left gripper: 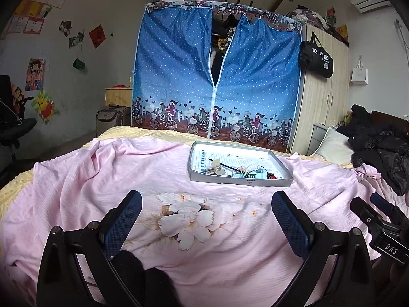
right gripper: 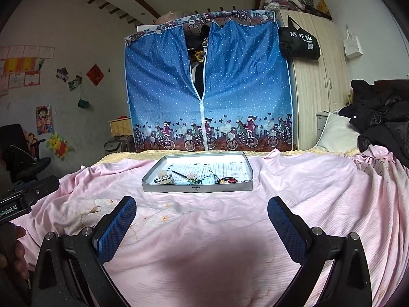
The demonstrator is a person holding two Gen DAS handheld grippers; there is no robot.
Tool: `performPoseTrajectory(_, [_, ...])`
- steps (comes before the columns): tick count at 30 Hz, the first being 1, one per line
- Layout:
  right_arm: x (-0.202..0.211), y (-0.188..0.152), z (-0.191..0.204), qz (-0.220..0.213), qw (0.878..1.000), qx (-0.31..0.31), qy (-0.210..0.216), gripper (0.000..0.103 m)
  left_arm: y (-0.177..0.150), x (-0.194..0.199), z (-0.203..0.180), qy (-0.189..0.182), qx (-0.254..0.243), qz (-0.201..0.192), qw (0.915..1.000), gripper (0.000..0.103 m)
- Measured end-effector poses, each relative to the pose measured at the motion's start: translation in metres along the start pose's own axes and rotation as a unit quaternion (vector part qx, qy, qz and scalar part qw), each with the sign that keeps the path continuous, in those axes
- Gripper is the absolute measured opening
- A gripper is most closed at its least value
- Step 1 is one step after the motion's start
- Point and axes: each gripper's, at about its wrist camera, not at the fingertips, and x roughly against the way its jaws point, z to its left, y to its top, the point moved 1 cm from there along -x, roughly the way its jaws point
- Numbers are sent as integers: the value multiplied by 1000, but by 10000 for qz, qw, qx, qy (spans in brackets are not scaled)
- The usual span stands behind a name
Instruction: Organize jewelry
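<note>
On the pink sheet (right gripper: 294, 192) ahead of you sits the shallow tray (right gripper: 199, 187), its pieces bunched along the near wall. Going left to right: your left gripper (left gripper: 205, 217) is spread wide and empty; the cream claw clip (right gripper: 163, 175) looks light and rigid, so pinch its body; the thin dark stick (right gripper: 180, 174) could roll; the flower piece (right gripper: 192, 177) looks delicate; the tangled red bits (right gripper: 228, 179) may snag. Your right gripper (right gripper: 202, 217) gapes empty.
</note>
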Motion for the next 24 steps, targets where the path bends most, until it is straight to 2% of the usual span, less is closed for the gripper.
performPoseTrajectory(24, [-2,-2,1,54,10000,29,-39,103,0,0,1,33,-39,-19,10000,100])
